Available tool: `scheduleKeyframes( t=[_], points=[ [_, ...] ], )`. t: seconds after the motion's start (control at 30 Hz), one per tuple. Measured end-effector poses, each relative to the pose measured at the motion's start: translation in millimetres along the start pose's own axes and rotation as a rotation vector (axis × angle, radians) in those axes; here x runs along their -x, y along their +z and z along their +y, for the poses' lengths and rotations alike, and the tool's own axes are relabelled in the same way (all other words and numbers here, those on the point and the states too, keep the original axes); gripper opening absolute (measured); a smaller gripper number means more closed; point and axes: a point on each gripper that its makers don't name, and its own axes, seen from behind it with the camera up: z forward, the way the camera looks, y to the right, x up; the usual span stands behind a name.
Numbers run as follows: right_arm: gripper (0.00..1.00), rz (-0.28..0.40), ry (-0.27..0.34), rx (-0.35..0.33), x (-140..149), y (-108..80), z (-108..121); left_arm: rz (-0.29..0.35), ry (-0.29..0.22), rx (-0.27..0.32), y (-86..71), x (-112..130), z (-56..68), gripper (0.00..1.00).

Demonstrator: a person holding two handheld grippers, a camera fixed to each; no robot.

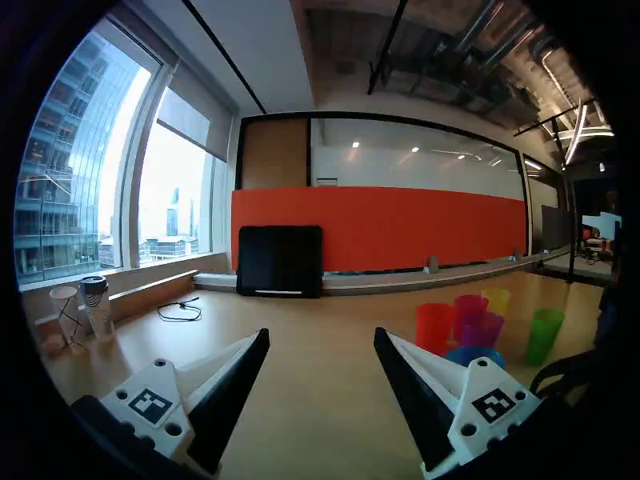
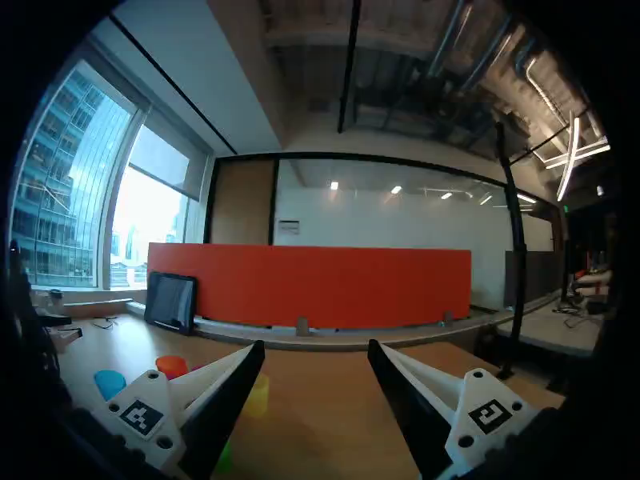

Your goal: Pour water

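- left hand-held gripper [image 1: 320, 334]: released, with its two fingers spread wide and bare tabletop [image 1: 320, 424] between them; it grasps nothing.
- right hand-held gripper [image 2: 314, 348]: likewise released, fingers wide apart and holding nothing, above the same wooden surface.
- cluster of plastic cups [image 1: 470, 320]: stands upright on the tabletop to the right of the left hand-held gripper, just beyond its right finger; no finger touches it.
- within the cluster: a red cup [image 1: 434, 326] at the left, a magenta cup [image 1: 470, 306] and a yellow cup [image 1: 497, 299] farther back, a purple cup [image 1: 485, 332] in the middle, and a blue cup [image 1: 474, 354] nearest, partly hidden by the finger; a green cup [image 1: 546, 334] stands a little apart at the right.
- in the right gripper view the blue, red and yellow cups appear low on the left, around that gripper's left finger.
- black tablet [image 1: 280, 260]: stands upright at the far edge of the tabletop, in front of an orange partition [image 1: 376, 228].
- black cable [image 1: 178, 310]: lies on the tabletop, near the tablet, to its left.
- lidded patterned cup [image 1: 94, 300] and white cup on a wire stand [image 1: 64, 306]: far left, below the window [image 1: 88, 184].
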Motion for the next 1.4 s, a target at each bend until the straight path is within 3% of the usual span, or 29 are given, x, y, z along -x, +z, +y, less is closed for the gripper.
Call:
scheduleKeyframes(
  t=[0.5,1.0,1.4],
  points=[
    [1.00,-0.030,0.023,-0.022,41.5,9.2,1.5,0.000,0.000,0.000,-0.9,0.2,-0.7,0.97],
    [1.00,-0.053,0.040,0.023,72.5,6.8,22.0,0.000,0.000,0.000,-0.1,-0.2,-0.1,0.97],
    [1.00,-0.081,0.050,0.021,90.9,9.3,26.1,0.000,0.000,0.000,-0.1,0.1,-0.4,0.97]
  ],
)
